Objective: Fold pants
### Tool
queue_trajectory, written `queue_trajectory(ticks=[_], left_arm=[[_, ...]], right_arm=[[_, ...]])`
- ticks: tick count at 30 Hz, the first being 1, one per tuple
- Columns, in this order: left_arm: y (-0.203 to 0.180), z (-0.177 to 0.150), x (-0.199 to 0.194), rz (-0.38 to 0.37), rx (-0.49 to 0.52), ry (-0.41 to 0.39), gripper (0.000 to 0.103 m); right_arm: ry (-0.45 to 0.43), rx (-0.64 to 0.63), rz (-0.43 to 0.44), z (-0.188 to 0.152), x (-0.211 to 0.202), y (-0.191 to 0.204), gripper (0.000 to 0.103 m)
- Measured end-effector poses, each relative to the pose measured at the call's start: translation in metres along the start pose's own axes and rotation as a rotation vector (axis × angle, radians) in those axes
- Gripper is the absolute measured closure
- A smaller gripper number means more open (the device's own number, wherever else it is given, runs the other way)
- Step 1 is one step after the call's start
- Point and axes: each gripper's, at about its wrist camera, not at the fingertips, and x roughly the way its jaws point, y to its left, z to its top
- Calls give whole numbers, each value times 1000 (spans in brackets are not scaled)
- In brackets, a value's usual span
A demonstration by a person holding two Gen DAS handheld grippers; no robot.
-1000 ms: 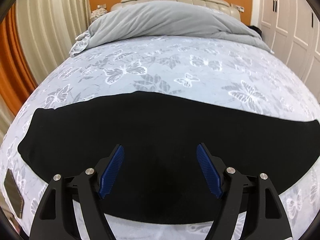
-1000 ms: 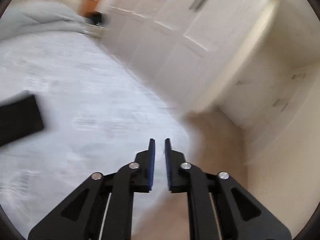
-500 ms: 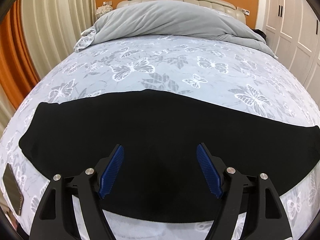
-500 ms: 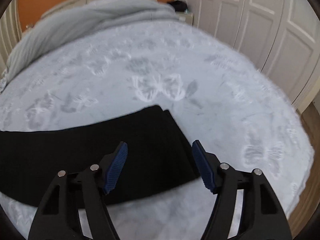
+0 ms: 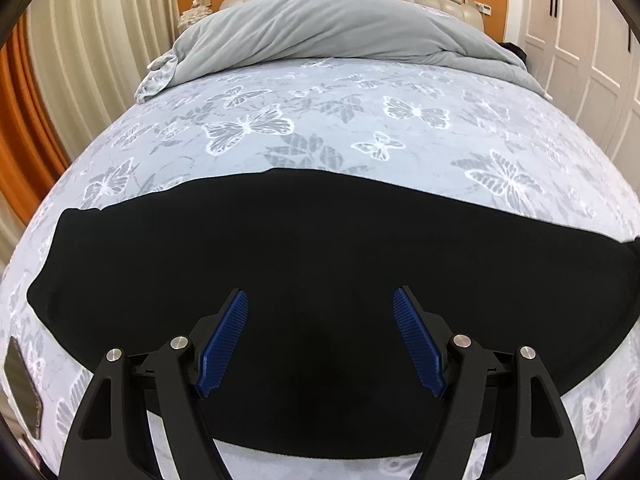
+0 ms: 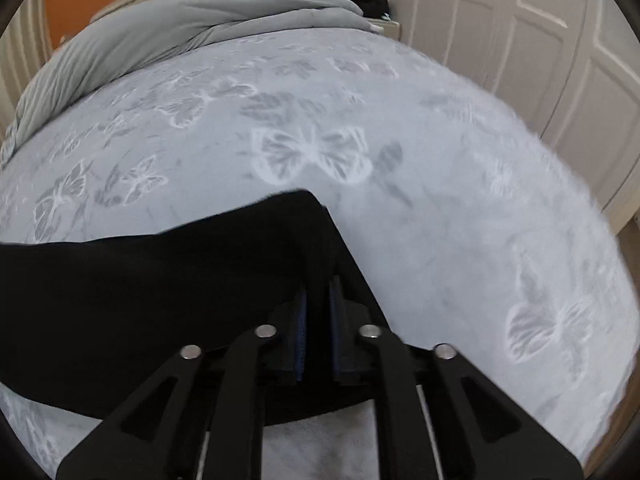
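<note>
Butterfly-print bedding fills both views, and across its near half we have the black pants (image 5: 320, 248), laid flat in one long dark band. They run crosswise, left to right along the foot of the bed (image 5: 400, 120), long axis parallel to the near edge. One end sits at the far left of the left wrist view; the other reaches off toward the right, where the right wrist view picks it up. Which end is waistband and which is hem we can't tell, the cloth is too dark.

Over on the right, the right gripper (image 6: 318, 320) has its blue pads pinched together on that right end of the pants (image 6: 160, 280), and the corner is already peaking up off the sheet. Meanwhile the left gripper (image 5: 320, 332) hovers above the middle of the band, jaws spread wide, nothing between them.

So we judge the fold is just starting. To do it well, we'd carry that pinched end across along the long axis toward the left end, keeping it low and square so the edges line up. The left gripper could pin the middle to set the crease.

Beyond all this, a grey duvet (image 5: 340, 28) is heaped at the headboard, white wardrobe doors (image 6: 520, 40) on the right.
</note>
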Motion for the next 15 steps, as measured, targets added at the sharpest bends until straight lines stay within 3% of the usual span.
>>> queue_trajectory(ticks=[1,3,5,8,10,11,13,14,15], left_arm=[[0,-1,-1,-7,0,-2,30],[-1,-1,-3,-7,-1,-5,30],[0,-1,-3,-3,-4,-3,24],[12,0,-4,11,-28,3,24],[34,2,-4,-11,-90,21,24],[51,2,-3,-28,-140,34,24],[74,0,-1,-13,-196,40,24],[82,-2,0,3,-210,39,24],[93,-4,0,24,-227,37,24]], right_arm=[[-18,16,4,3,-8,-1,79],[-73,57,16,7,-23,-7,54],[-72,98,9,8,-22,-13,39],[15,114,8,2,-1,-14,29],[78,132,48,-8,16,-16,27],[66,150,64,-12,16,-18,28],[56,164,96,-11,16,-22,46],[49,180,112,-9,12,-26,70],[43,200,123,-7,7,-28,86]])
